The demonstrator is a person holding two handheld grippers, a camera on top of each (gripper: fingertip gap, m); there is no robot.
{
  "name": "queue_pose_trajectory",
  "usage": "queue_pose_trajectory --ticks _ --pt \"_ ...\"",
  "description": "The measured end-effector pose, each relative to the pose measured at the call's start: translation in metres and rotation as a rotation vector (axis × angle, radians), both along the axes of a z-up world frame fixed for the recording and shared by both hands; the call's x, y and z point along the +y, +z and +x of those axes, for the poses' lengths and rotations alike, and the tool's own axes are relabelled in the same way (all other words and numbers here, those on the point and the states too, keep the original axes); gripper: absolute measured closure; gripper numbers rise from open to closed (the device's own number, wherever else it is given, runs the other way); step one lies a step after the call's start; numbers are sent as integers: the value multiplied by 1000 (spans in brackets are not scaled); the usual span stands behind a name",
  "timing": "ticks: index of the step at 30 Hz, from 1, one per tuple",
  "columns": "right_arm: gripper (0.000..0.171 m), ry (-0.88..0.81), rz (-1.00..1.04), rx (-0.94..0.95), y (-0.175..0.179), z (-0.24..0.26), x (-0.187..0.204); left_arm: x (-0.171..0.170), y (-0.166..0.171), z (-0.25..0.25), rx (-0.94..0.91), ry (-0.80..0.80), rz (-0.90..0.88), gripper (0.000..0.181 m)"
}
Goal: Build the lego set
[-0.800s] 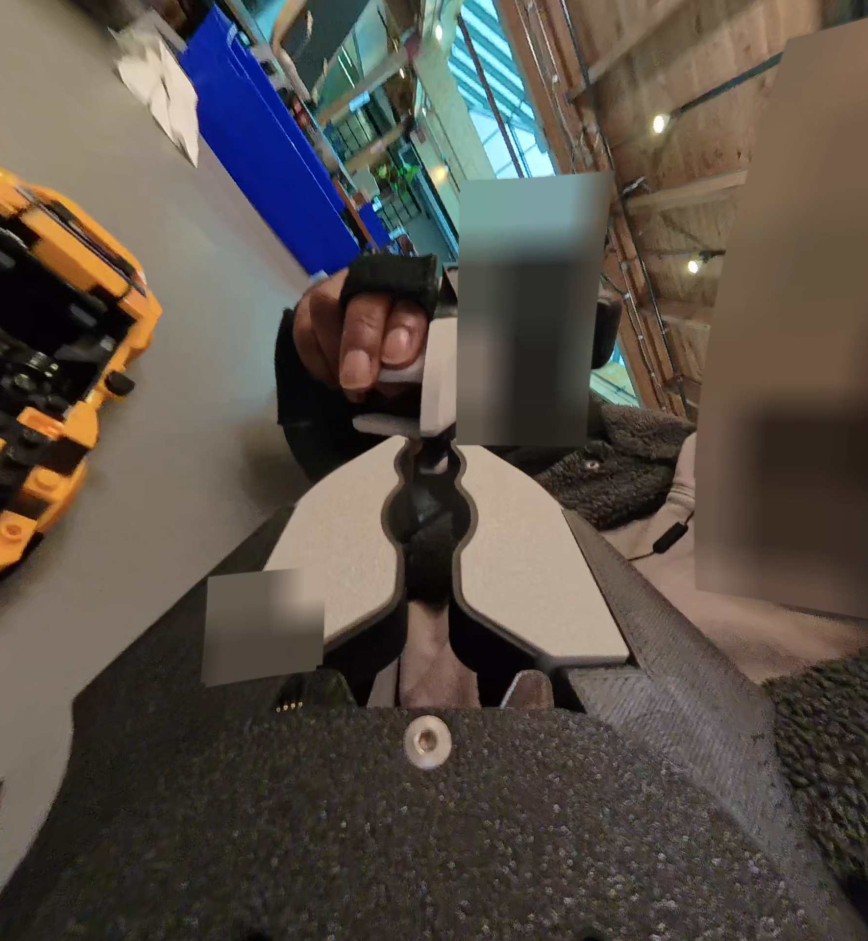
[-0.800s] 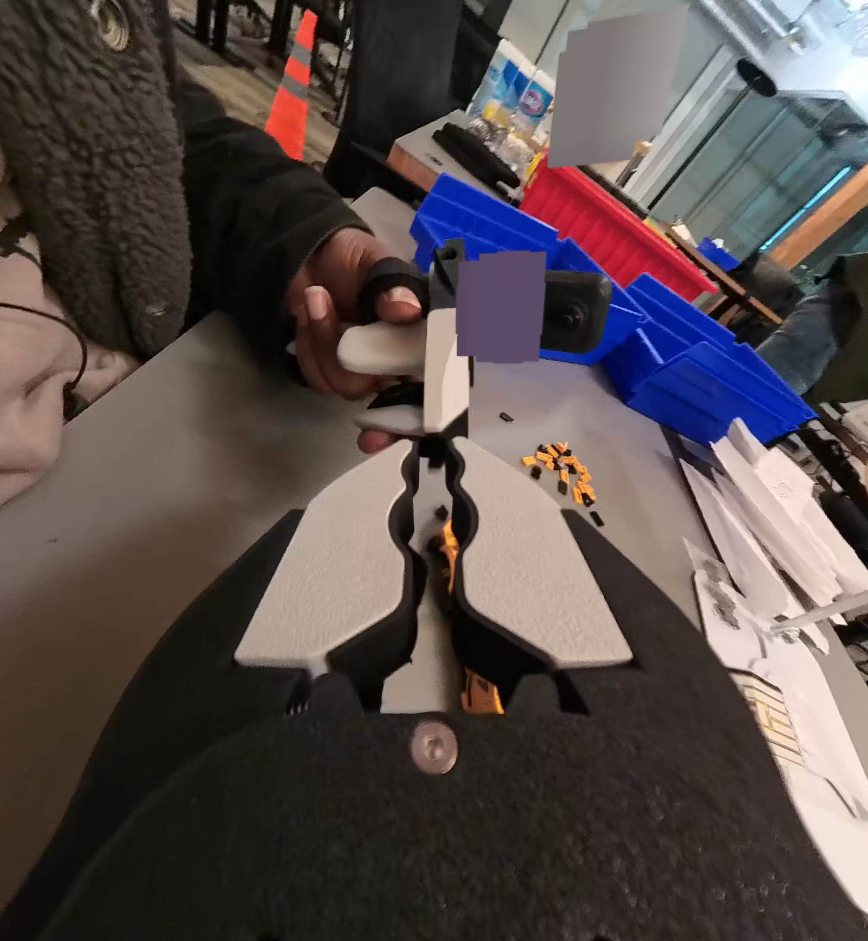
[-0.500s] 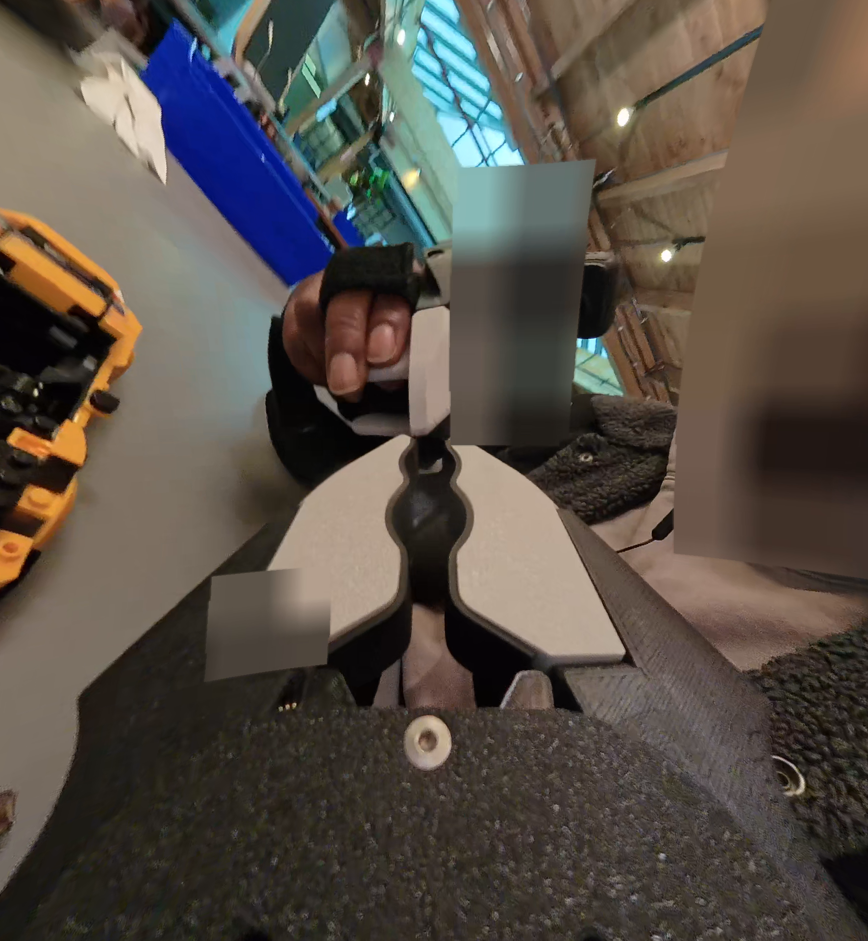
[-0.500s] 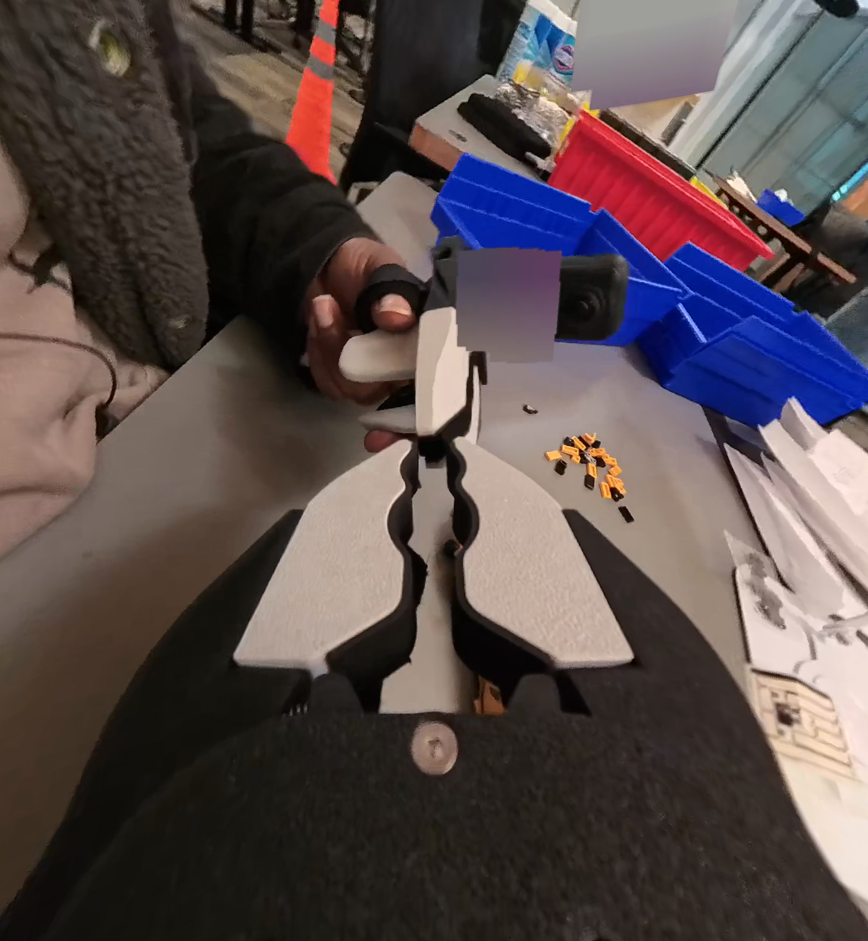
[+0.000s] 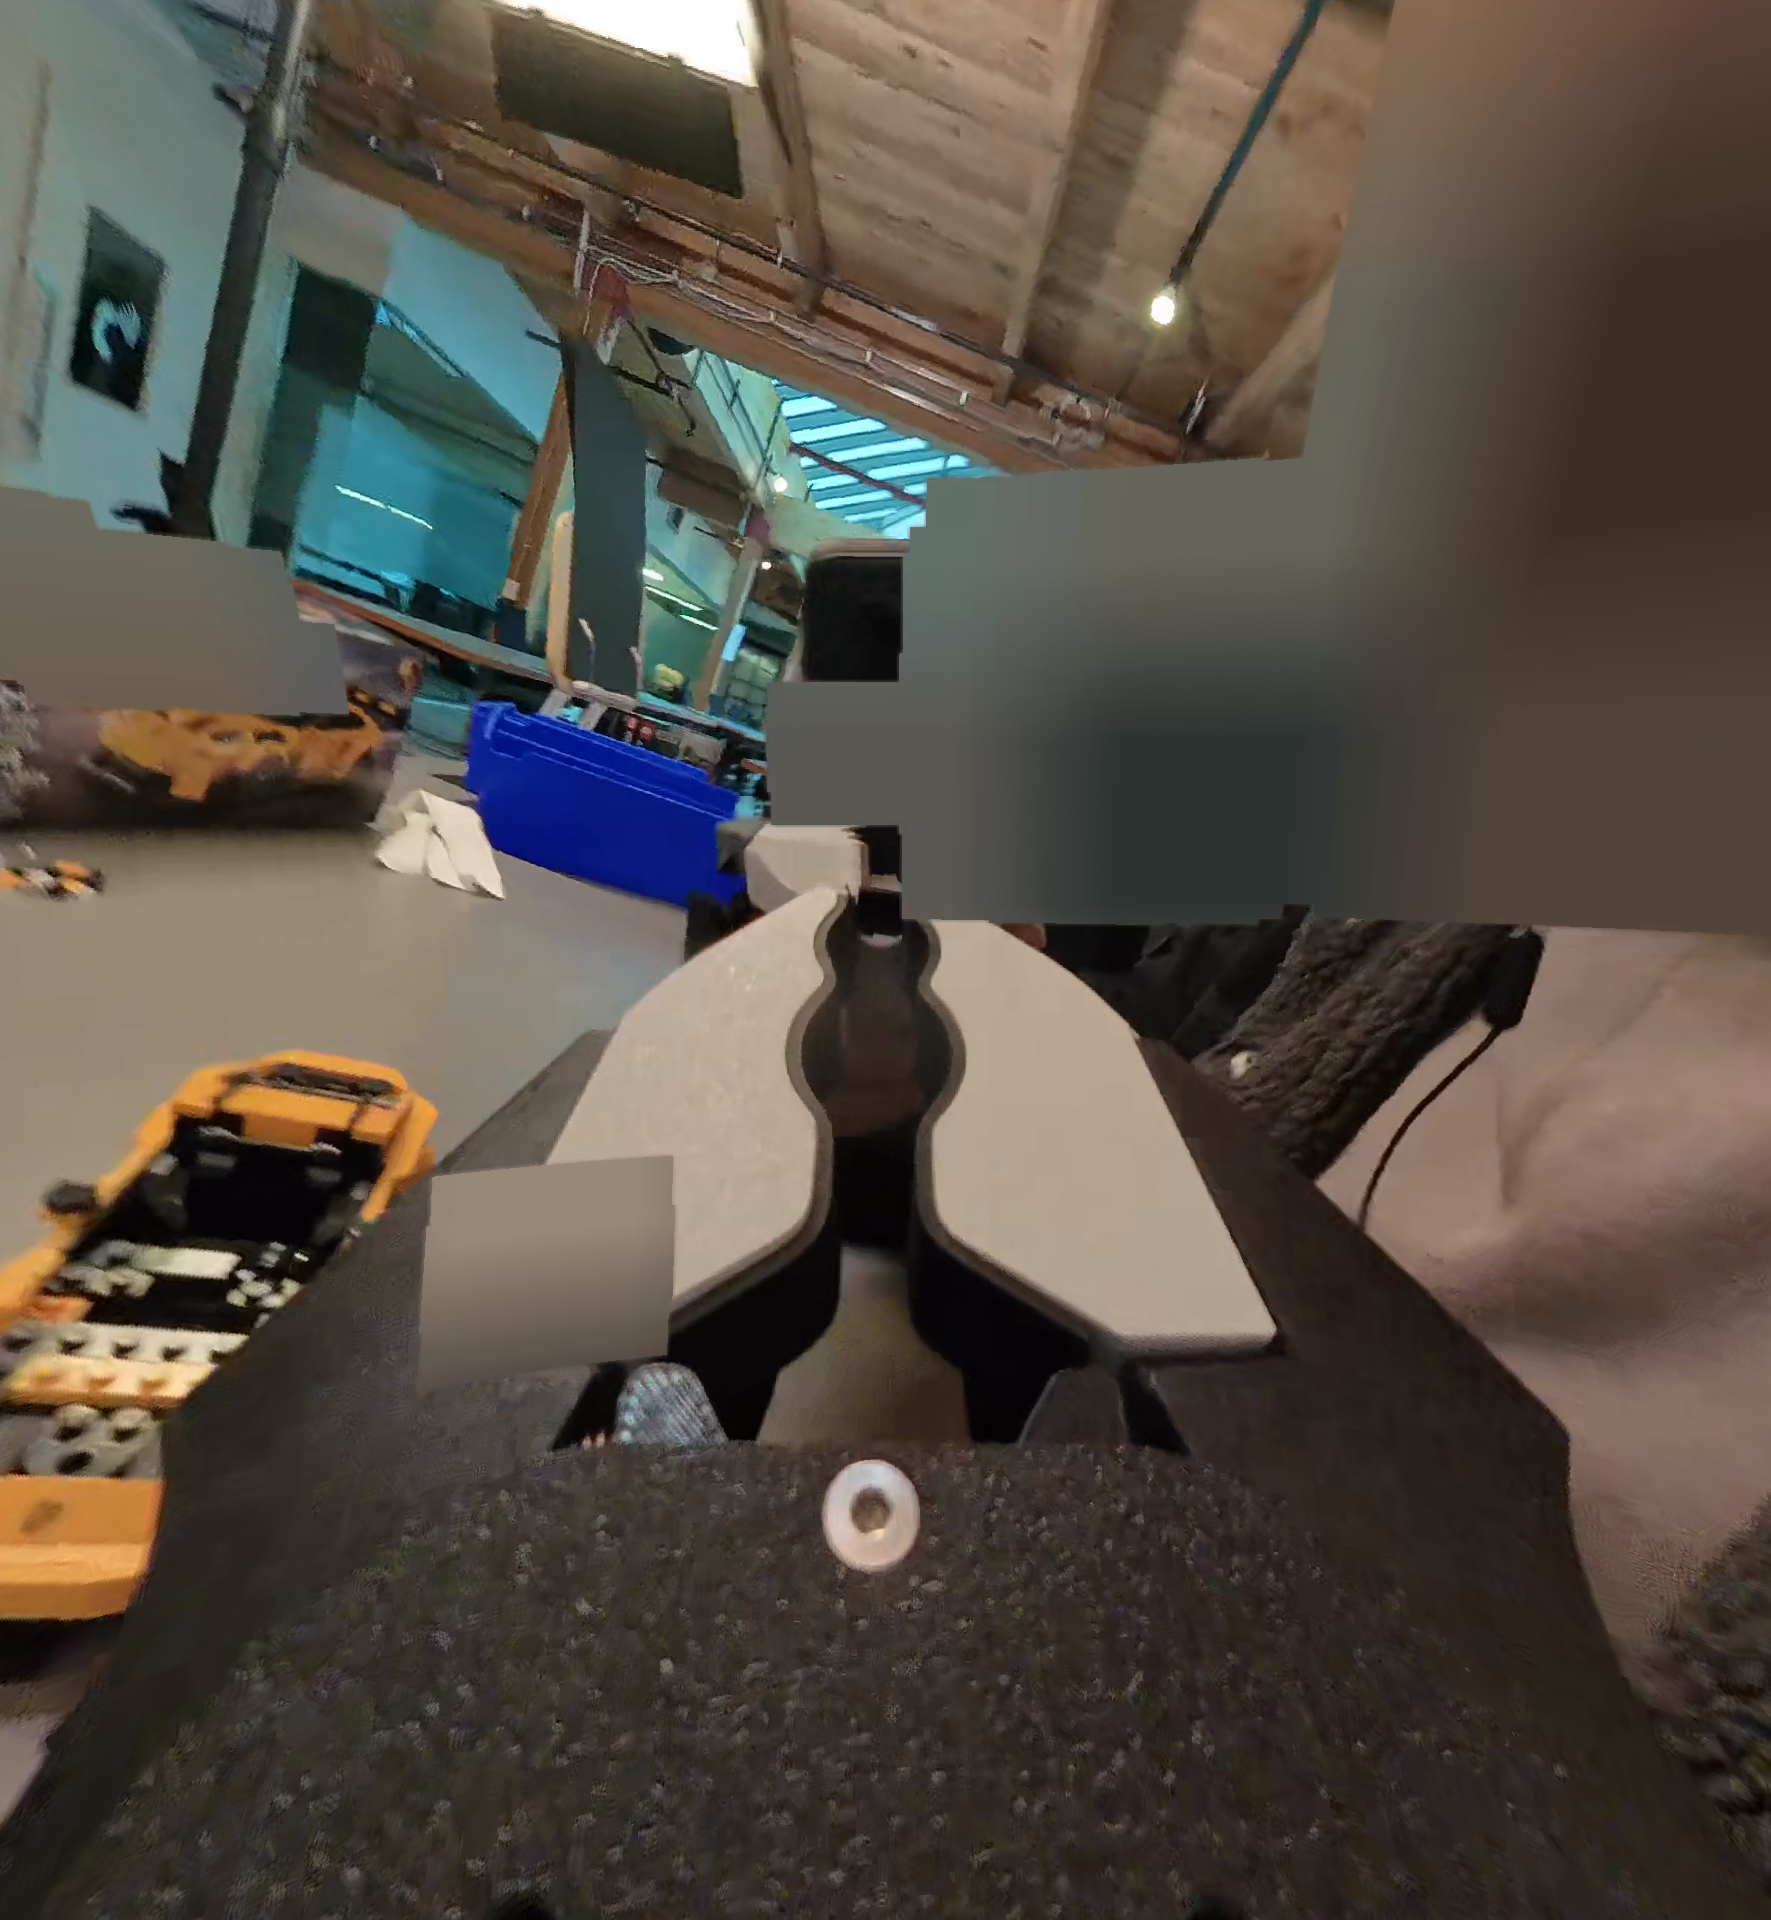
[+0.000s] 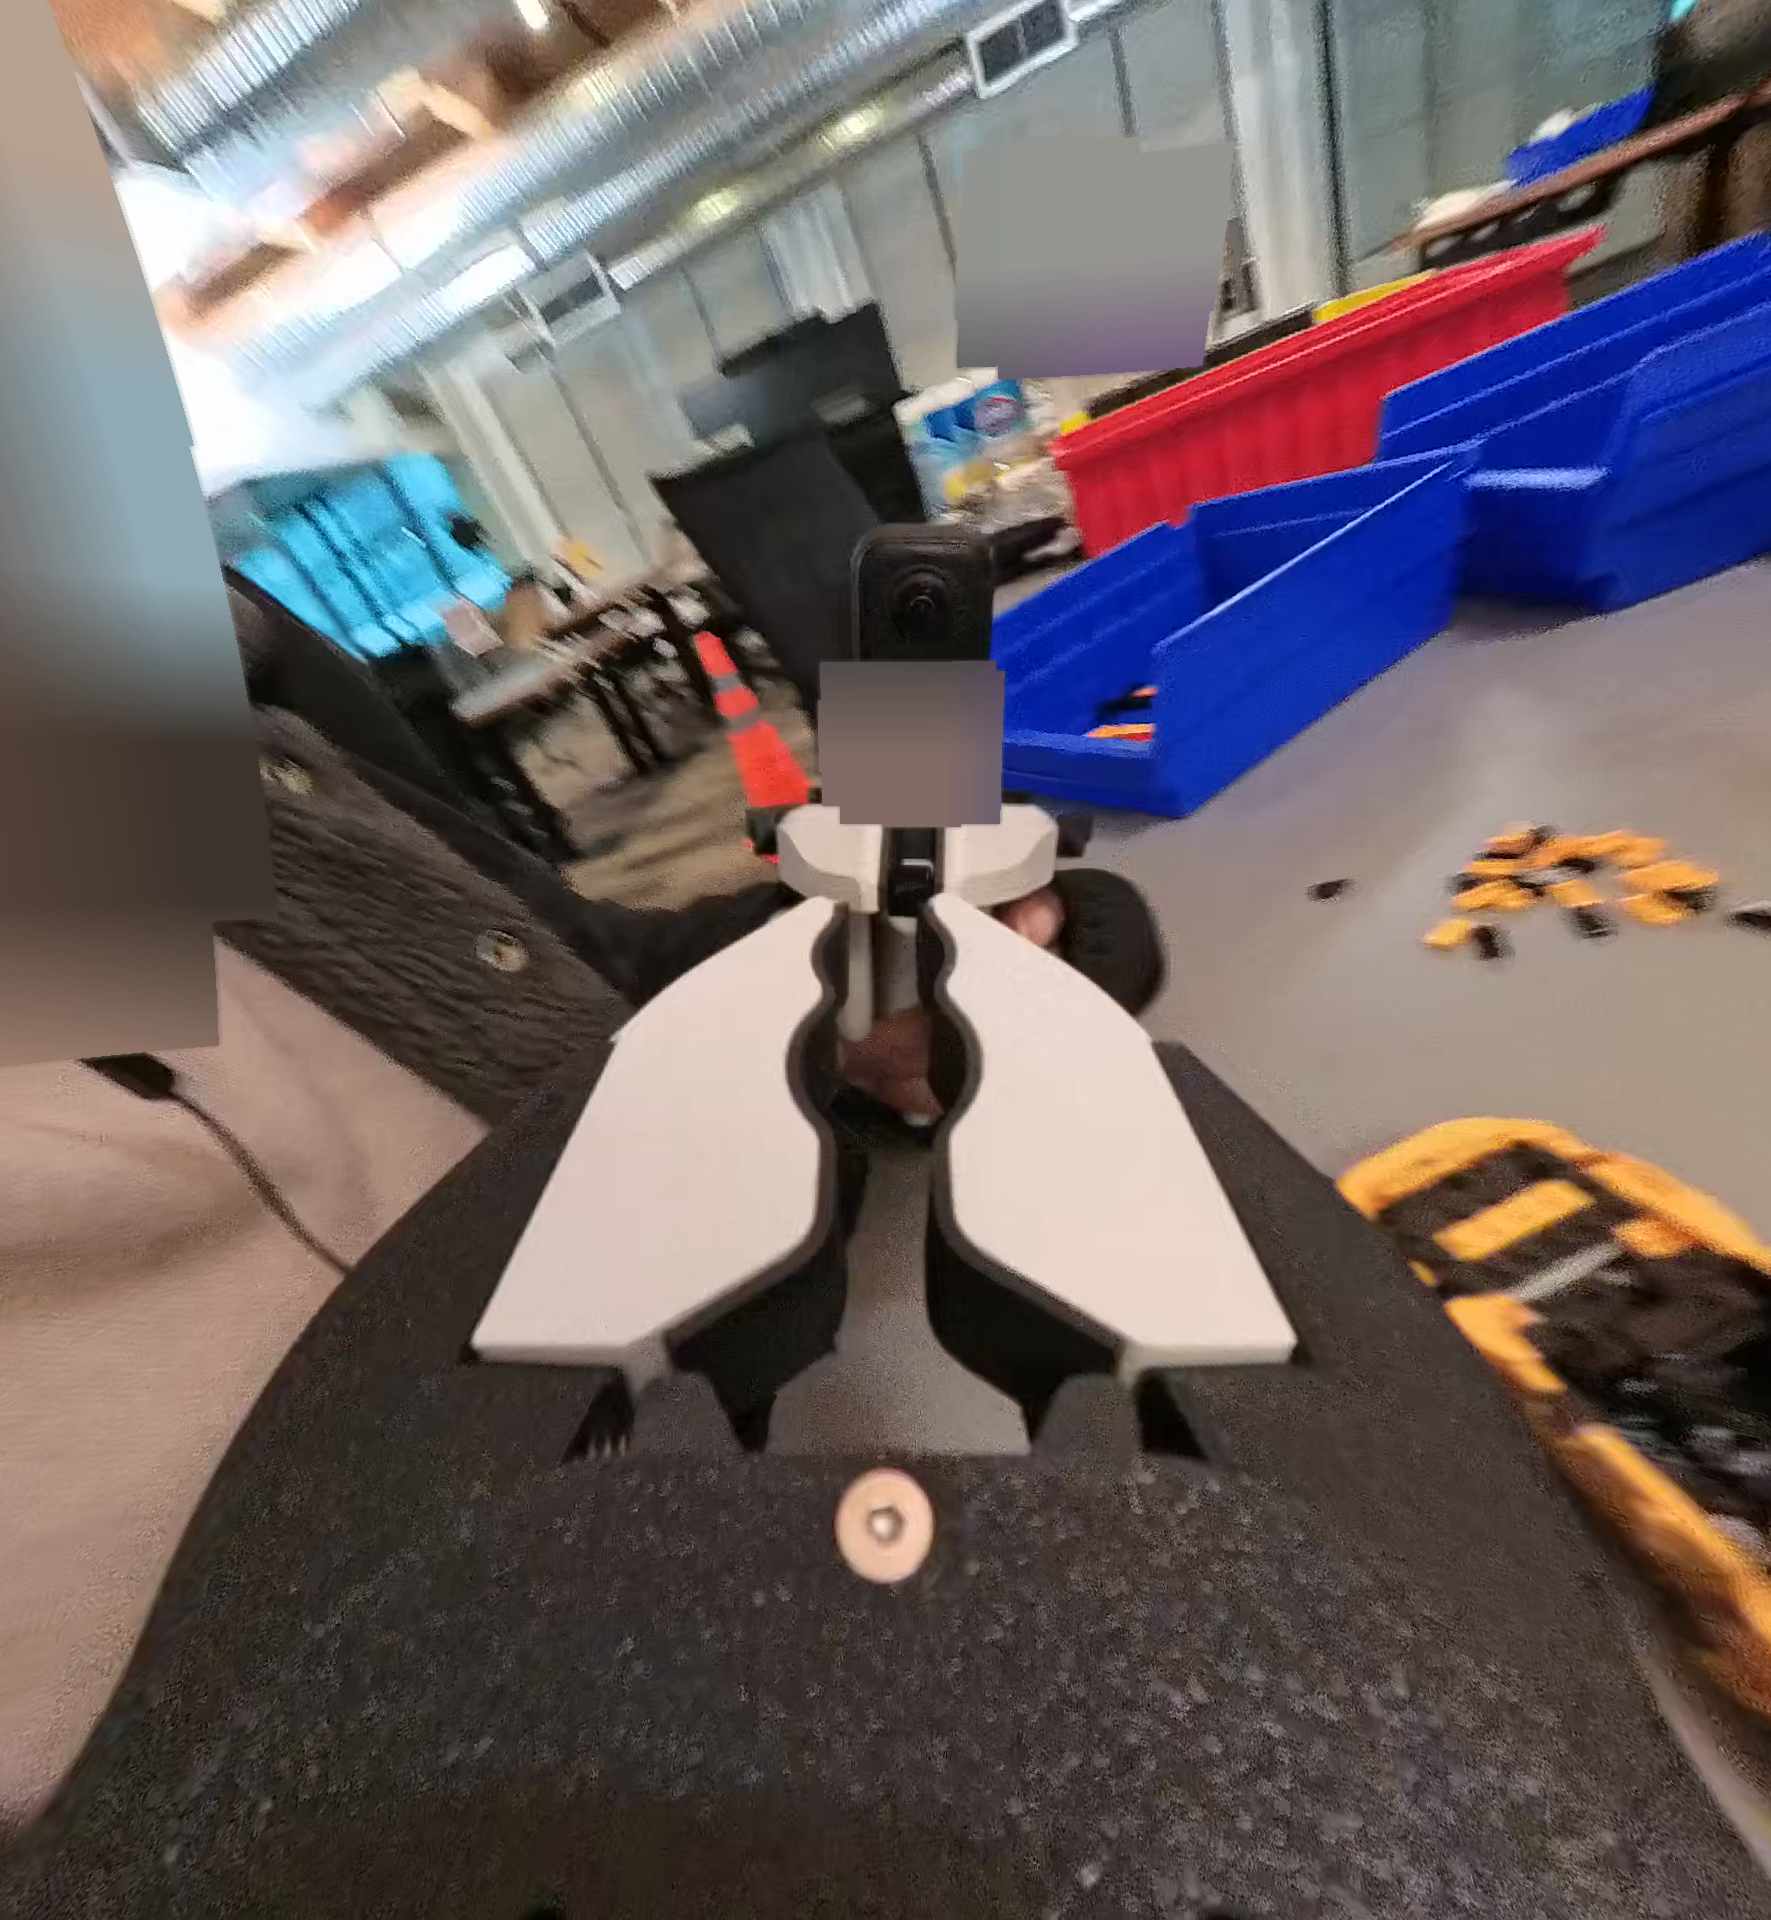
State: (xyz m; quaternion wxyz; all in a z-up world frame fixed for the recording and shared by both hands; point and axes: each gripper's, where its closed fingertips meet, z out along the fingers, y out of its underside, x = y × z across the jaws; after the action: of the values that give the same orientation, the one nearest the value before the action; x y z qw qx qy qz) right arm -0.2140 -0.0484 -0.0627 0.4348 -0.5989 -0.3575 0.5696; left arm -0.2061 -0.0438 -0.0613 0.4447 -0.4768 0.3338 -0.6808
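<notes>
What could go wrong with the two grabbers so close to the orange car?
The left gripper and right gripper point tip to tip, so they might bump. The half-built orange car lies right beside them; a sideways swing could knock bricks off. The loose pieces could scatter too.

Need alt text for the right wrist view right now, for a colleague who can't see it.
The right tool, nearly closed and holding nothing, points at the left tool facing it. A half-built orange and black toy car lies at lower right on the grey table, with loose orange and black pieces and blue bins beyond.
</notes>
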Motion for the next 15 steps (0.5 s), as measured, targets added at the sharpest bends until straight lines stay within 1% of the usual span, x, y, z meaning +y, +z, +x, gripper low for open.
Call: queue_pose_trajectory --ticks 3,7,11,15 --pt "160 73 -195 110 4 2 -5 -7 -1 2 96 116 231 173" --pt "158 90 -339 139 0 1 -9 -12 0 1 186 292 515 173" --pt "157 102 -416 149 0 0 -15 -20 1 0 219 384 696 173" --pt "160 135 -478 176 2 -2 -23 -27 0 1 236 420 820 173"
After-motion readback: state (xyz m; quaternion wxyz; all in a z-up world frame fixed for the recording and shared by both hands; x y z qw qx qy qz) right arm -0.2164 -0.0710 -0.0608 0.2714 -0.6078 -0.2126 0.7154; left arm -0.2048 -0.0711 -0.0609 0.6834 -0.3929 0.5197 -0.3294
